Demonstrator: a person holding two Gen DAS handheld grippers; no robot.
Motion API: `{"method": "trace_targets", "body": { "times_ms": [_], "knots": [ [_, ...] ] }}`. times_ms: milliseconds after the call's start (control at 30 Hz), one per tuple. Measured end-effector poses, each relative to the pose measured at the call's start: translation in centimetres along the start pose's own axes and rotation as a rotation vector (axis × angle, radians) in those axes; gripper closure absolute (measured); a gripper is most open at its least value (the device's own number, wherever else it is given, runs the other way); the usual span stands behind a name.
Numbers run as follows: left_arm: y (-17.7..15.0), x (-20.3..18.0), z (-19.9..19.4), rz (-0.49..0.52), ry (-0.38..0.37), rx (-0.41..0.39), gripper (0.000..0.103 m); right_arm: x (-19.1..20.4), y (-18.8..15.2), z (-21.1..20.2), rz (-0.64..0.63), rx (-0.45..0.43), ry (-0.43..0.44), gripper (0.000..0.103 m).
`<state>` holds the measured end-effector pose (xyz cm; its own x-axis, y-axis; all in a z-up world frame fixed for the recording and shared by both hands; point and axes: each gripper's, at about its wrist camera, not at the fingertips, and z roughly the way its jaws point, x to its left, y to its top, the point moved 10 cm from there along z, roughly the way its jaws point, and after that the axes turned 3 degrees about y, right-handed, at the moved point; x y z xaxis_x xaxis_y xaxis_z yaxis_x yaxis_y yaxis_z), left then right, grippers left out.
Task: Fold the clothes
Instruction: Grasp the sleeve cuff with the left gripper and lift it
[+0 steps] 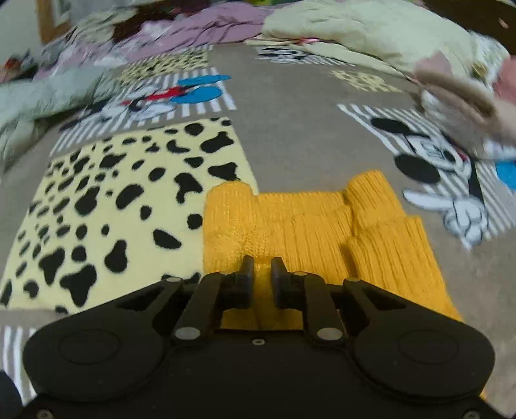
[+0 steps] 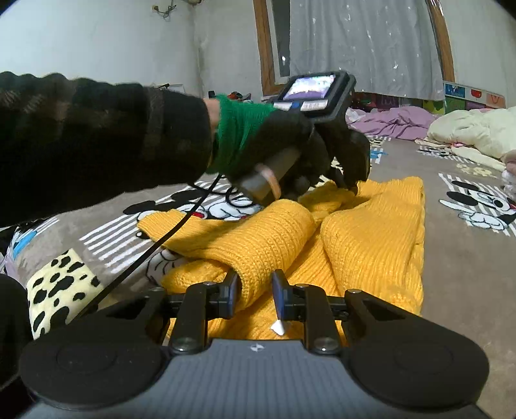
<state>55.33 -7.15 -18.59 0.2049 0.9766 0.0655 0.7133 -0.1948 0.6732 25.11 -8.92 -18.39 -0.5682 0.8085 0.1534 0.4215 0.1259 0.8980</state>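
Observation:
A mustard-yellow knit sweater (image 1: 322, 232) lies partly folded on a cartoon-print blanket (image 1: 290, 112). My left gripper (image 1: 262, 269) is shut on its near edge, with yellow knit pinched between the black fingers. In the right wrist view the sweater (image 2: 371, 241) is bunched into thick folds. My right gripper (image 2: 254, 287) is shut on a rolled fold of it. Across the garment, a gloved hand (image 2: 290, 138) with a dark sleeve (image 2: 96, 135) holds the left gripper (image 2: 350, 187), whose tips are down on the sweater's far edge.
Heaps of other clothes line the far side: a purple pile (image 1: 200, 29), a cream pile (image 1: 371, 29) and a blurred beige piece (image 1: 458, 96). A black cable (image 2: 154, 248) hangs from the left gripper across the blanket (image 2: 467, 274). A curtained window (image 2: 354, 42) is behind.

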Motion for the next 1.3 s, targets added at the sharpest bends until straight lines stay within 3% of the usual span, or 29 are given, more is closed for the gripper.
{"method": "trace_targets", "body": {
  "times_ms": [200,300,467,500,567,733,833,967,1067,1133,1300],
  "knots": [
    [-1.1,1.8,-5.0,-0.018,-0.017,-0.054,0.088,0.2,0.0,-0.1,-0.021,-0.005,-0.015,0.079],
    [-2.9,4.1,-9.7,-0.085,-0.020,-0.091,0.079,0.2,0.2,-0.2,-0.032,-0.009,-0.029,0.078],
    [-9.3,9.9,-17.8,-0.324,-0.024,-0.118,0.067,0.4,0.6,-0.6,-0.053,-0.027,-0.046,0.078],
    [-10.9,11.0,-19.1,-0.379,-0.021,-0.119,0.060,0.5,0.7,-0.8,-0.057,-0.031,-0.050,0.078],
    [-14.6,12.9,-21.2,-0.492,-0.028,-0.111,0.059,0.5,0.8,-1.0,-0.062,-0.037,-0.056,0.078],
    [-21.9,14.9,-21.1,-0.674,-0.026,-0.021,0.059,0.4,0.7,-1.2,-0.065,-0.030,-0.069,0.078],
    [-23.5,15.1,-19.7,-0.785,-0.074,-0.006,0.057,0.6,0.4,-1.5,-0.068,-0.022,-0.081,0.078],
    [-22.8,15.3,-18.6,-0.885,-0.103,-0.042,0.052,0.8,-0.5,-1.0,-0.080,0.014,-0.103,0.075],
    [-21.3,15.1,-17.6,-0.828,-0.047,-0.049,0.060,0.6,-0.8,-0.4,-0.085,0.030,-0.127,0.069],
    [-20.3,14.5,-17.1,-0.730,0.015,-0.046,0.086,0.6,-0.9,-0.6,-0.087,0.032,-0.133,0.068],
    [-16.8,12.2,-16.1,-0.401,0.091,-0.089,0.096,0.9,-0.7,-1.8,-0.089,0.026,-0.129,0.068]
  ]
}}
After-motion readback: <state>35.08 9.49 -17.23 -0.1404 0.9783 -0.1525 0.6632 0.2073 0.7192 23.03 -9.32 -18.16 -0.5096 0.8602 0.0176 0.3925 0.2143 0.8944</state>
